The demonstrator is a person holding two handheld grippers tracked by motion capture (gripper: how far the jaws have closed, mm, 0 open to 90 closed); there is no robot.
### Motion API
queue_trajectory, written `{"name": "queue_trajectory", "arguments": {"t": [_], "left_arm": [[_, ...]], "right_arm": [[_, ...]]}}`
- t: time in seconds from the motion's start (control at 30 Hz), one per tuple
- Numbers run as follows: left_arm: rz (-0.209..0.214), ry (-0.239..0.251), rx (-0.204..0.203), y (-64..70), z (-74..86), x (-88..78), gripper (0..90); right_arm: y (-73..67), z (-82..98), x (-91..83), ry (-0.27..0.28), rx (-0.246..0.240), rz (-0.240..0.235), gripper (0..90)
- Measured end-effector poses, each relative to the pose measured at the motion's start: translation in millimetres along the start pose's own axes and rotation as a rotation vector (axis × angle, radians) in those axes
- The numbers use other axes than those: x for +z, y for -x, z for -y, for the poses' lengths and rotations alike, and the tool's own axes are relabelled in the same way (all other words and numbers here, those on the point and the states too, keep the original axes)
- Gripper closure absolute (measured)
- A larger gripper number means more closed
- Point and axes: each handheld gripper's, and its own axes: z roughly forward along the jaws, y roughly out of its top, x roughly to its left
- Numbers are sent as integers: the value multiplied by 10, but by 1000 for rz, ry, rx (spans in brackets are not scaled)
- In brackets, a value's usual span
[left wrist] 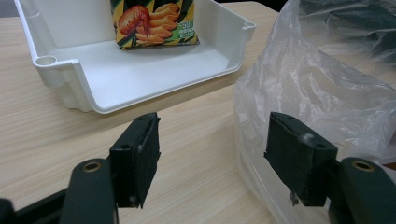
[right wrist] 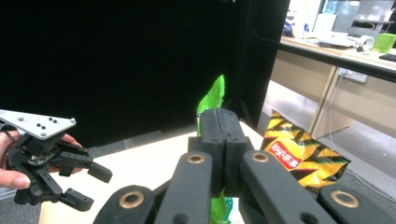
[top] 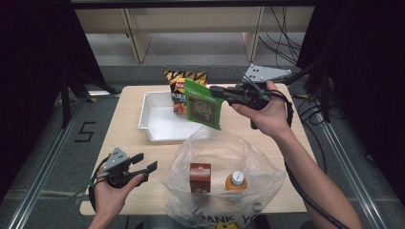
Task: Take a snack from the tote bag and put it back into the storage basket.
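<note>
R gripper (top: 217, 90) pinches green snack bag (top: 204, 104) by top edge, held in air above far rim of clear plastic bag (top: 224, 157) w/ brown carton (top: 199, 177) & orange-cap bottle (top: 236, 180) inside. Yellow chip bag (top: 179, 90) stands in white tray (top: 157, 126) just behind. L gripper (top: 145, 163) spread, nothing btwn jaws, near plastic bag's left side.

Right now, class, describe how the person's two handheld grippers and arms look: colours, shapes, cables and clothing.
Both grippers are black, with jointed linkage arms, brass-coloured pivot rings and flat rectangular padded fingers. The left gripper and the right gripper each carry a grey three-cornered plate dotted with small holes on top. A black cable trails from the right gripper along the forearm. Both forearms are bare, with no sleeves visible.
</note>
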Motion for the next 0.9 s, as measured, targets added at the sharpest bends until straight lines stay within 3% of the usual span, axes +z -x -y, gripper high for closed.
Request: {"name": "queue_trajectory", "arguments": {"t": [0.1, 0.13, 0.17, 0.6, 0.77, 0.8, 0.83, 0.9], "left_arm": [[0, 1, 1, 4, -3, 1, 343], [1, 2, 1, 5, -3, 1, 342], [1, 1, 1, 6, -3, 2, 343], [5, 4, 1, 1, -2, 9, 342], [2, 2, 1, 1, -5, 2, 342], [2, 2, 2, -1, -5, 2, 342], [2, 2, 1, 1, -6, 3, 343], [3, 3, 1, 3, -6, 5, 342]], "right_arm": [[-11, -35, -8, 7, -12, -9, 900], [-5, -51, -9, 18, -37, 1, 900], [-18, -55, -11, 13, -18, -5, 900], [-5, -160, 60, 39, -33, -1, 900], [-13, -201, 69, 32, -6, 2, 900], [14, -208, 84, 42, -35, 7, 900], [10, -212, 85, 37, -14, 8, 900], [40, -224, 104, 42, -40, 20, 900]]}}
